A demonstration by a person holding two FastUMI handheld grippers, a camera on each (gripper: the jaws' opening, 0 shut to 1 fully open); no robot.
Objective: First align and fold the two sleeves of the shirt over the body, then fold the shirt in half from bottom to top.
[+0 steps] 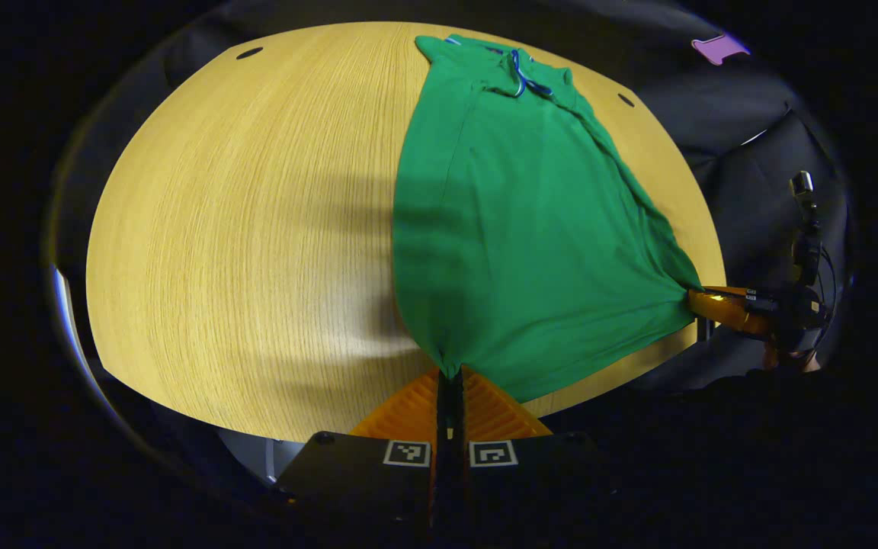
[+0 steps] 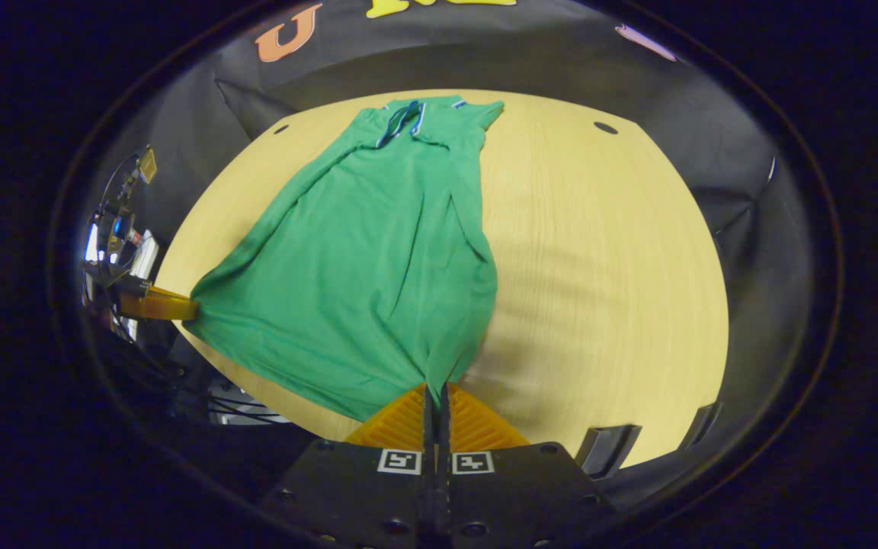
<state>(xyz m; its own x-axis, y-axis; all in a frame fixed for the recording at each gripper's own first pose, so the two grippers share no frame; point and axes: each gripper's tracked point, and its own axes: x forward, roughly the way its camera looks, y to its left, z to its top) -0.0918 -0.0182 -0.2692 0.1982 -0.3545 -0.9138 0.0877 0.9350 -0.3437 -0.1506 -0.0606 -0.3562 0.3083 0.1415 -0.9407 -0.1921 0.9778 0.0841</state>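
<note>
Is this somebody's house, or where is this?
Probably not a house, more likely a recording booth. Black cloth hangs all around a round wooden table, and two handheld grippers, left and right, pinch a green shirt by its bottom corners.

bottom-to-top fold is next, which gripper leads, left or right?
Neither clearly; slight edge to left. Left gripper and right gripper are each shut on a bottom corner of the shirt, hem stretched between them at the table edge. Sleeves look already folded in, so both should lift together toward the collar.
</note>
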